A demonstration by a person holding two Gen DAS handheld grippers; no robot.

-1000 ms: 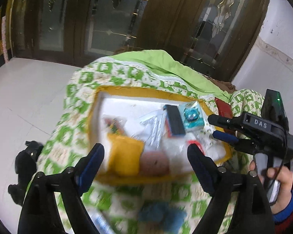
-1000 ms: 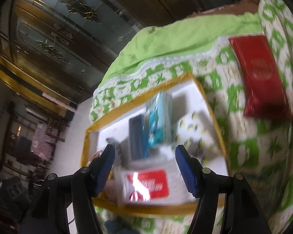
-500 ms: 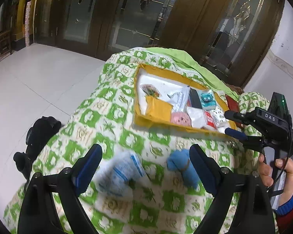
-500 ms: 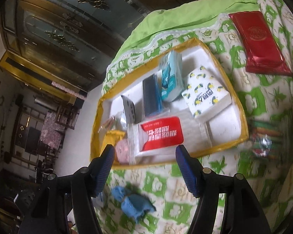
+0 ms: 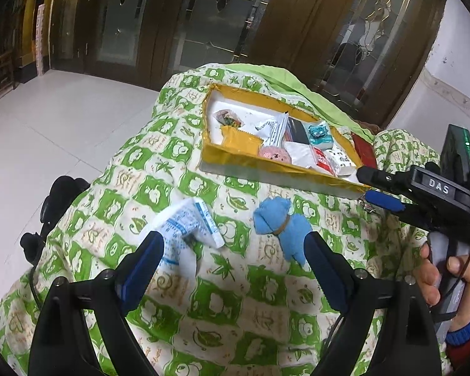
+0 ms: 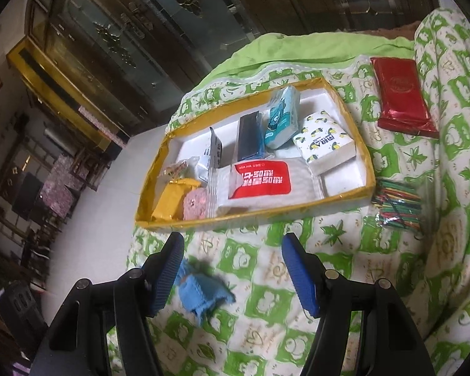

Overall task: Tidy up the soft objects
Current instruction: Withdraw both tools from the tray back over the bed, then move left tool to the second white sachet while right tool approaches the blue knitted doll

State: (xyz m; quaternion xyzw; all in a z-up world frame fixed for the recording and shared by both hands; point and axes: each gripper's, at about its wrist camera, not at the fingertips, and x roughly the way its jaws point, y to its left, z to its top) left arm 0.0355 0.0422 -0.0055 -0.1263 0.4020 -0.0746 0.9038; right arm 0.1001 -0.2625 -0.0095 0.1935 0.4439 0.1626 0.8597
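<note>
Both claws hung empty with jaws apart above a green-and-white quilt [image 5: 185, 169], short of a yellow-rimmed tray [image 5: 235, 156] already crowded with tissue packs and small packets. The left claw [image 5: 235, 263] hovered over two things not yet put away: a white-and-blue packet [image 5: 188, 228] by its left finger and a blue cloth toy [image 5: 279, 225] by its right. The right claw [image 6: 232, 275] held nothing, the same blue toy [image 6: 200, 291] lying low by its left finger.

The work appeared to be between pickups, with one of the loose soft items judged next; that would call for lowering a claw around it and closing before carrying it to the tray.

Only the right view showed a red packet [image 6: 401, 97] and a bundle of coloured sticks [image 6: 398, 203] beyond the tray. Only the left view showed the white-and-blue packet and the hand [image 5: 445, 275] gripping the right tool.
</note>
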